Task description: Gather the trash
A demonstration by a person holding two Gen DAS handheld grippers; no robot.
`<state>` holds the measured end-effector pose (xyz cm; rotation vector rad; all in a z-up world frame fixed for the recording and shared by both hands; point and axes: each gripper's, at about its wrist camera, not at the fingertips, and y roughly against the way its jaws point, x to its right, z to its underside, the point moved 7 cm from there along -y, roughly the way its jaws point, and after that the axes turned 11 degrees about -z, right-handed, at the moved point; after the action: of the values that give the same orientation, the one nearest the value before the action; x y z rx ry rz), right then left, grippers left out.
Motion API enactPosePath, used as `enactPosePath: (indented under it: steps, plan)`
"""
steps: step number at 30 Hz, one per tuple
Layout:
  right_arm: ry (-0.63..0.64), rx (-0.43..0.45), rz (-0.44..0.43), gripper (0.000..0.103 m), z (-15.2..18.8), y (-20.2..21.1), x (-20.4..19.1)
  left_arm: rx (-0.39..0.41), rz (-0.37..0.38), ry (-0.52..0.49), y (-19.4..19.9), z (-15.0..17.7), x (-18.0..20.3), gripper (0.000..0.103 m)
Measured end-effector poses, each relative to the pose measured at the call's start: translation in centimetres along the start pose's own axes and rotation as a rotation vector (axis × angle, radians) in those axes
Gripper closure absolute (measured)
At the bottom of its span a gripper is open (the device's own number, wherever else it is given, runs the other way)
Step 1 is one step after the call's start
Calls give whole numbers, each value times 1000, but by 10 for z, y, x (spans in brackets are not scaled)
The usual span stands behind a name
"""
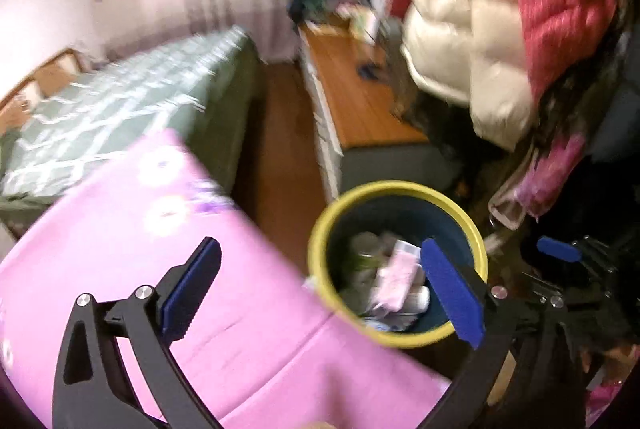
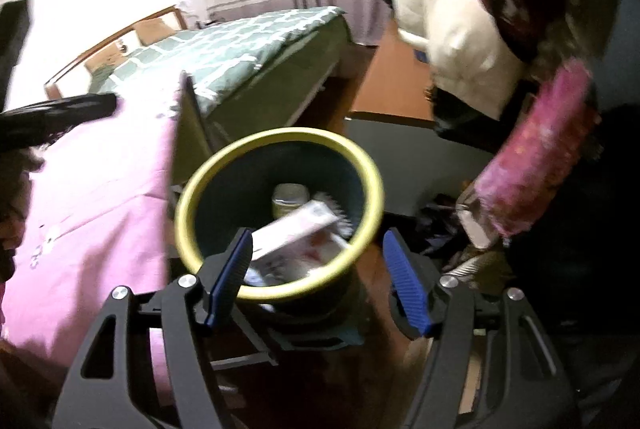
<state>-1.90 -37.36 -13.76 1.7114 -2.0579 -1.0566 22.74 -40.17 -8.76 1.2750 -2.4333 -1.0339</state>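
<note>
Below both tools: a yellow-rimmed bin (image 2: 280,225) was seen from above, with trash already lying in it.
Left tool (image 1: 320,293): its blue pads were spread wide and nothing was held between them; the bin (image 1: 398,263) sat just ahead and toward its right finger.
Right tool (image 2: 316,281): the fingers were likewise parted and empty, with the bin's near rim framed between them.
Bin contents: a pink-and-white carton (image 2: 296,229) was propped across the top, a pale jar (image 2: 290,199) lay beyond it, and other scraps beneath were too blurred to be named.
Left of the tools: a pink cloth-covered surface (image 1: 132,269) was spread close by, with a green-quilted bed (image 1: 132,109) farther ahead.
Right of the tools: hanging padded coats (image 1: 480,29) were crowded above a dark heap.
Step in hand: a drop into the bin was judged just completed, or a release over it.
Next move: both tools would need to be drawn off the bin and turned toward whatever litter was left; none could be picked out in the blur.
</note>
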Motion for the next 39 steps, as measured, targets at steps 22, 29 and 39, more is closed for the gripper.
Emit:
enactPosePath:
  steps: [22, 29, 39]
  plan:
    - [248, 223, -174, 20, -24, 80, -154, 257, -564, 525, 279, 196, -217, 5]
    - [240, 233, -165, 18, -17, 84, -153, 273, -584, 515, 302, 209, -207, 5]
    - [239, 220, -149, 17, -15, 77, -154, 248, -578, 496, 286, 195, -196, 5]
